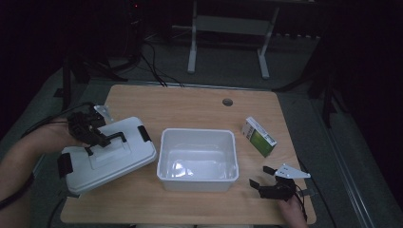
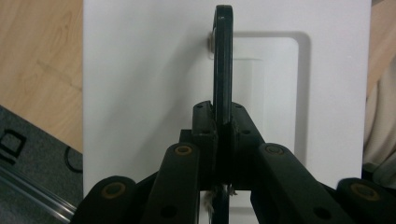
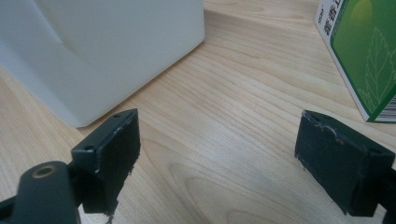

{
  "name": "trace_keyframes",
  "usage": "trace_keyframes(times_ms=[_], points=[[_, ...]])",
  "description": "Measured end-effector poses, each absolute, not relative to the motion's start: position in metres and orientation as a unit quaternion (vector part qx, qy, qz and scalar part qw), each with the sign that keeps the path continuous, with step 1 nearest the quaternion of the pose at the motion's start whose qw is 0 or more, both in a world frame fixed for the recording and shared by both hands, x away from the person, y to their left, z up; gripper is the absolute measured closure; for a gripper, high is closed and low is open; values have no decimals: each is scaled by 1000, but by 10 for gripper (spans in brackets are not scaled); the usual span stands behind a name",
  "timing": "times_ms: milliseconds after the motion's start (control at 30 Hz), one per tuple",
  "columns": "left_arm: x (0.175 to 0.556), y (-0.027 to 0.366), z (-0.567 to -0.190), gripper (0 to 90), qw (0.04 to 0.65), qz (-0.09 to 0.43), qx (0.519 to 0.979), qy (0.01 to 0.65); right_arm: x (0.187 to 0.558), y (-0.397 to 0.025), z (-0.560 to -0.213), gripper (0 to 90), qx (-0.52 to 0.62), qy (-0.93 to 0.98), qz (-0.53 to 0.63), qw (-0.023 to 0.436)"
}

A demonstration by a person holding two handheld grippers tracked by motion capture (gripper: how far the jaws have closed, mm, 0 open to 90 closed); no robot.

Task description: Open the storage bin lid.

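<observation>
Clamped on the black handle (image 2: 222, 60) of the white lid (image 1: 108, 154), the left claw (image 1: 95, 135) holds it left of the tub (image 1: 198, 160). Right claw (image 1: 266, 178) waits apart. Probably next: set the lid squarely onto the tub.

An open white tub (image 1: 198, 160) sits mid-desk (image 1: 190, 104), seemingly empty, though glare on its floor makes that hard to confirm. To its right, well apart, a green-and-white carton (image 1: 259, 136) lies flat. A small round hole (image 1: 227, 102) marks the desk's far edge.
</observation>
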State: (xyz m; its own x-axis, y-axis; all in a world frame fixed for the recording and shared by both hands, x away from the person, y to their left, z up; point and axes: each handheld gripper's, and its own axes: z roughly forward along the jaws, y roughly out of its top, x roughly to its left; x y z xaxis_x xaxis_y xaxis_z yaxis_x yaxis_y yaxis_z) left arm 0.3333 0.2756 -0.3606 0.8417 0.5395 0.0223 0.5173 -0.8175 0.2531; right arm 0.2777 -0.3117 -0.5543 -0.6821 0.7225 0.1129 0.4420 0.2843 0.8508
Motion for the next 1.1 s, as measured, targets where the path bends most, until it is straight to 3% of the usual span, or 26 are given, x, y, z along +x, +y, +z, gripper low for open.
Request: trace_keyframes(times_ms=[333, 1100], points=[[336, 288, -397, 835, 123, 31, 945, 301, 278, -311, -555, 140, 369, 788, 471, 148], [359, 268, -475, 834, 135, 3, 943, 305, 276, -312, -553, 148, 366, 788, 470, 157]])
